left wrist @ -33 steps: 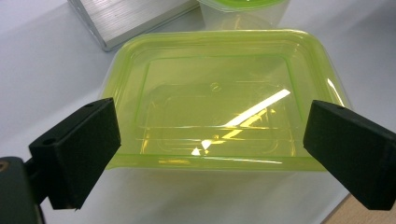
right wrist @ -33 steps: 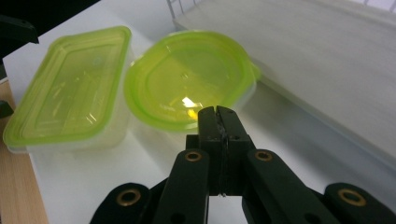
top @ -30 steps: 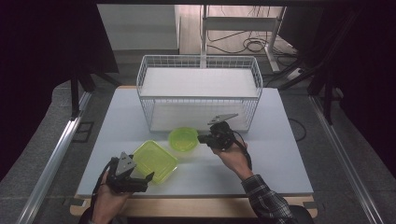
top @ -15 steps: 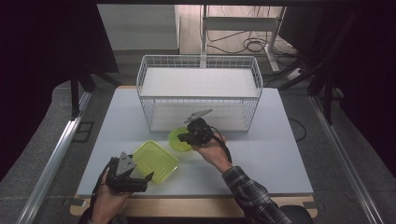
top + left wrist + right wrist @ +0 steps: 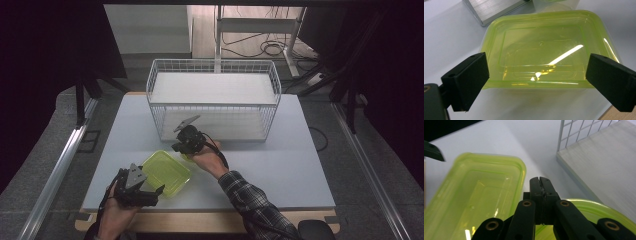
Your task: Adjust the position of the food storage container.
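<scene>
- The left gripper had its jaws wide apart, the green tub just ahead between them.
- The right gripper had its jaws pressed together, empty, above the round lid.

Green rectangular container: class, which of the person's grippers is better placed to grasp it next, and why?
Left. The left gripper has open jaws flanking the green rectangular container, close to its near rim. The right gripper is shut, above the round green container, beside the wire basket.
</scene>
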